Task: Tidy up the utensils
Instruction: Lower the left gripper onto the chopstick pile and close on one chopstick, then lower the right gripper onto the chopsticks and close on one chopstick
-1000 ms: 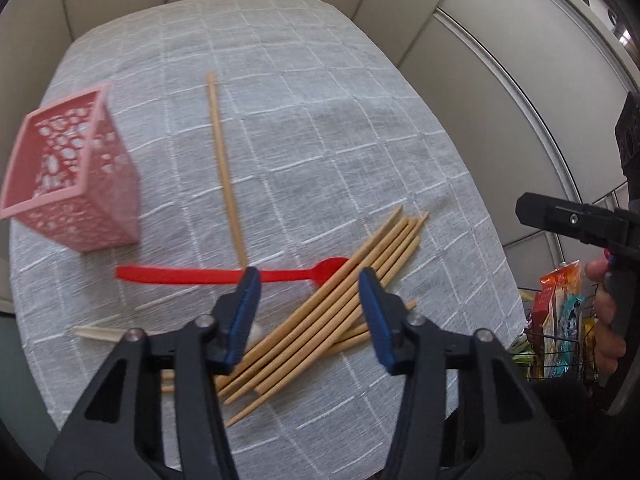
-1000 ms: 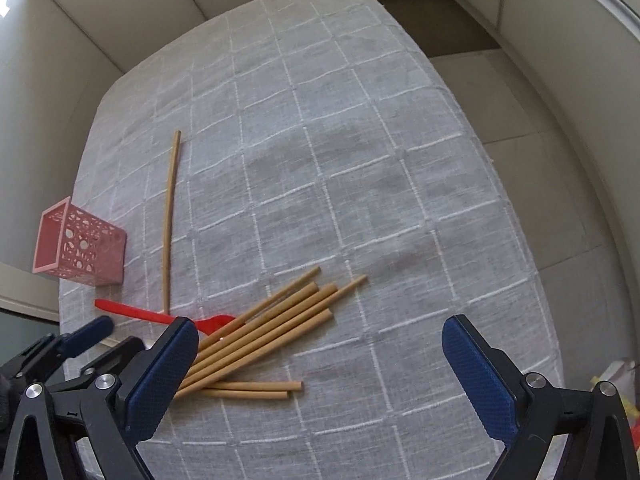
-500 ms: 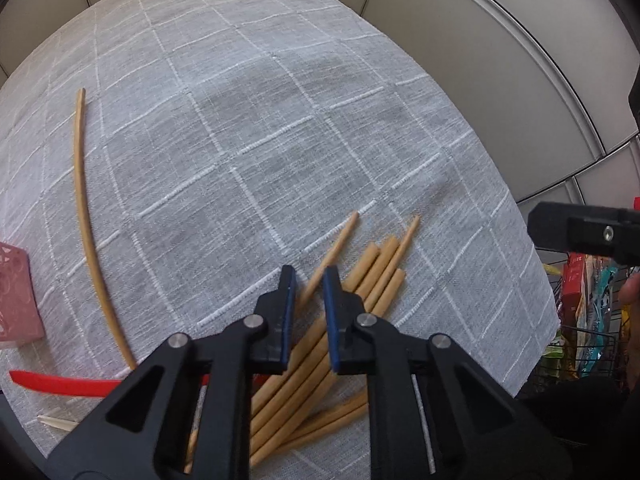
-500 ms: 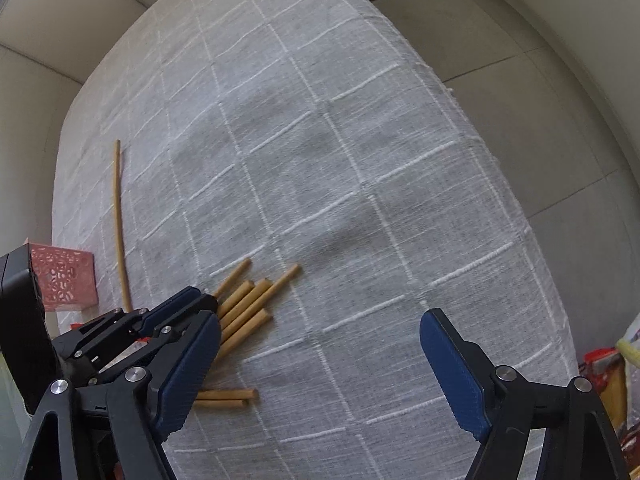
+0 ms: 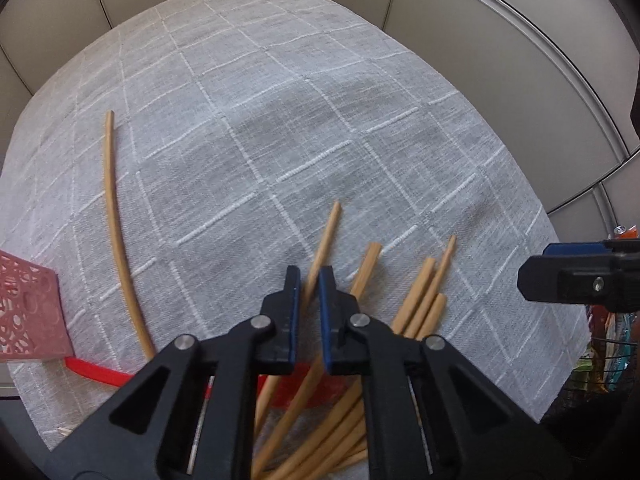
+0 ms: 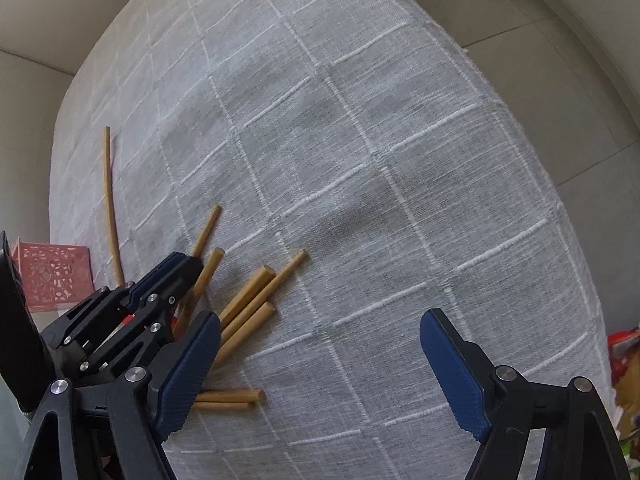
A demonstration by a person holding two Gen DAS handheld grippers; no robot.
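Several wooden chopsticks (image 5: 420,300) lie in a loose pile on the grey checked tablecloth (image 5: 300,120). My left gripper (image 5: 309,280) is shut on one chopstick (image 5: 326,236) of the pile, whose tip sticks out past the fingers. A red plastic spoon (image 5: 96,372) lies under the pile. A single chopstick (image 5: 116,232) lies apart at the left. A pink perforated basket (image 5: 28,316) stands at the left edge. My right gripper (image 6: 320,364) is open and empty, to the right of the pile (image 6: 248,300); the left gripper (image 6: 168,280) shows there too.
The table's right edge (image 6: 580,240) drops to a tiled floor. Snack packets (image 5: 608,344) sit in a wire rack beyond the right edge. A pale stick end (image 5: 64,430) lies near the front left edge.
My left gripper went from open to nearly shut over the pile, then closed on one chopstick and lifted its end. The right gripper moved closer and stayed open.
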